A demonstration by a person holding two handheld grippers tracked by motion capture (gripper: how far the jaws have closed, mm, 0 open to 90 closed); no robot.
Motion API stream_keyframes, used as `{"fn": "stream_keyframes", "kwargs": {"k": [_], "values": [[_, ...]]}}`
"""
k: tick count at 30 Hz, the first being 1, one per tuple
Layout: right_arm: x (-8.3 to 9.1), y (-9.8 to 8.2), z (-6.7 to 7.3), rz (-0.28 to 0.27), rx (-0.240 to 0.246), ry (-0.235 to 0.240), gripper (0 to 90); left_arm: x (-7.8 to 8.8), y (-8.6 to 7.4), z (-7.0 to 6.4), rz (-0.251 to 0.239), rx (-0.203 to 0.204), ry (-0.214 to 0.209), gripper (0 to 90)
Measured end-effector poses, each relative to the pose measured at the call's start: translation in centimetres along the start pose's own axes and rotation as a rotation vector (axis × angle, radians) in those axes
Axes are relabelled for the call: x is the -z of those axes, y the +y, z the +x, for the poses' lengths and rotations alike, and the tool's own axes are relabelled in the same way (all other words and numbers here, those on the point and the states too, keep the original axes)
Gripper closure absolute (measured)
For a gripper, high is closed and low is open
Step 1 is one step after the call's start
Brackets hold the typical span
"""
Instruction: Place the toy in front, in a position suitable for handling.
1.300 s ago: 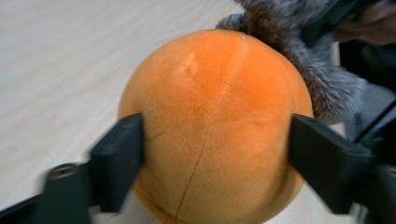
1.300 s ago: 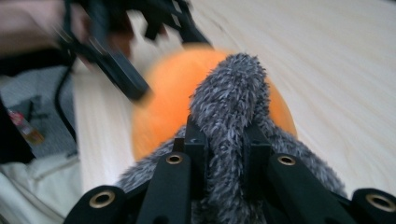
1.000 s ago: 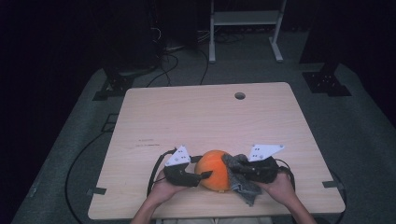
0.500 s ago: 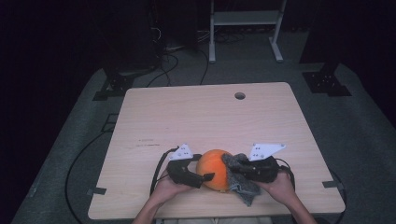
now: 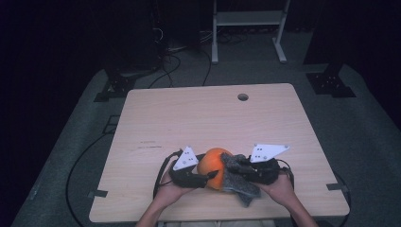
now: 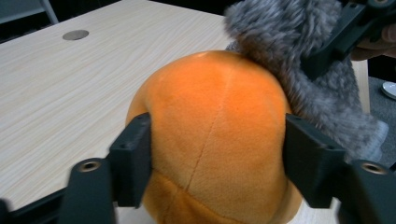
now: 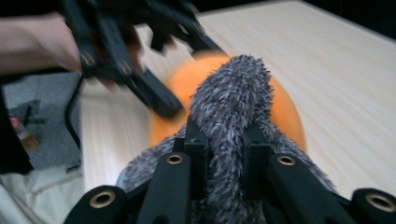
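We judge the plush ball [image 6: 210, 140] soft and light. Left gripper [image 6: 217, 154] clasps its sides; right gripper [image 7: 224, 161] pinches the fur cloth [image 7: 231, 100].

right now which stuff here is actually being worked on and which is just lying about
Being worked on:
- orange plush ball, held between the left tongs
- grey furry cloth, pinched in the right tongs and draped against the ball

Just there:
- wooden table and its round hole
- white frame and cables on the floor behind
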State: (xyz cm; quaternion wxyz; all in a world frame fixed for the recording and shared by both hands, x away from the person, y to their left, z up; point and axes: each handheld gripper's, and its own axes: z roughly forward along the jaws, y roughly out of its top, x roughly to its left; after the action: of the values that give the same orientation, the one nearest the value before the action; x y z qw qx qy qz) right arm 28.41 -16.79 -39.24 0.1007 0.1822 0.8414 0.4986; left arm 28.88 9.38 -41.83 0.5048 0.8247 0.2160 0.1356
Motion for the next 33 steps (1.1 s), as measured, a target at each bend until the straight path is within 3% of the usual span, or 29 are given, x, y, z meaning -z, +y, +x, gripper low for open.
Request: {"fn": "stream_keyframes", "kwargs": {"k": [2,4,6,8,10,13,15,18,20,23,25,28,30,33], "values": [[-0.6,-0.3,0.0,0.041,0.016,-0.026,76.6,-0.1,-0.2,0.4,0.007,0.016,-0.018,18.0],[-0.7,-1.2,-0.7,0.055,-0.018,-0.028,76.6,0.0,-0.7,1.1,0.014,0.064,-0.045,11.9],[-0.4,-1.4,-1.1,0.066,-0.034,-0.027,76.6,-0.1,-1.0,1.4,0.013,0.101,-0.059,16.0],[-0.1,-1.1,-0.8,0.068,-0.023,-0.04,76.6,0.0,-0.8,1.0,0.005,0.055,-0.028,26.3],[0.3,-0.3,-0.2,0.022,0.004,-0.018,76.6,0.0,-0.3,0.4,-0.002,0.02,-0.014,31.4],[0.4,1.1,0.7,0.007,0.063,-0.009,76.6,-0.1,0.6,-1.0,-0.006,-0.067,0.005,32.9],[0.2,1.2,0.8,0.037,0.075,-0.031,76.8,0.0,0.6,-0.8,-0.005,-0.057,-0.014,31.7],[0.3,-0.2,-0.1,0.064,0.043,-0.046,77.0,-0.1,0.1,0.1,-0.021,0.019,-0.061,20.7],[0.7,-0.7,-0.5,0.072,0.022,-0.049,76.9,-0.3,0.0,0.2,-0.03,0.041,-0.054,21.0],[1.3,0.2,0.1,0.064,0.048,-0.047,76.9,-0.5,0.2,-0.6,-0.033,-0.014,-0.043,28.9],[1.4,1.4,0.8,0.046,0.099,-0.015,76.9,-0.8,0.5,-1.4,-0.028,-0.072,-0.041,30.5],[0.3,2.7,1.8,0.141,0.201,-0.013,76.9,-0.9,0.5,-2.1,0.001,-0.149,-0.025,31.4],[0.0,2.7,1.6,0.165,0.204,0.002,77.0,-0.6,0.1,-1.7,0.0,-0.14,-0.03,33.1],[0.6,2.1,0.4,0.16,0.158,-0.024,77.0,-0.4,-0.3,-1.2,-0.005,-0.119,-0.04,33.5]]}}
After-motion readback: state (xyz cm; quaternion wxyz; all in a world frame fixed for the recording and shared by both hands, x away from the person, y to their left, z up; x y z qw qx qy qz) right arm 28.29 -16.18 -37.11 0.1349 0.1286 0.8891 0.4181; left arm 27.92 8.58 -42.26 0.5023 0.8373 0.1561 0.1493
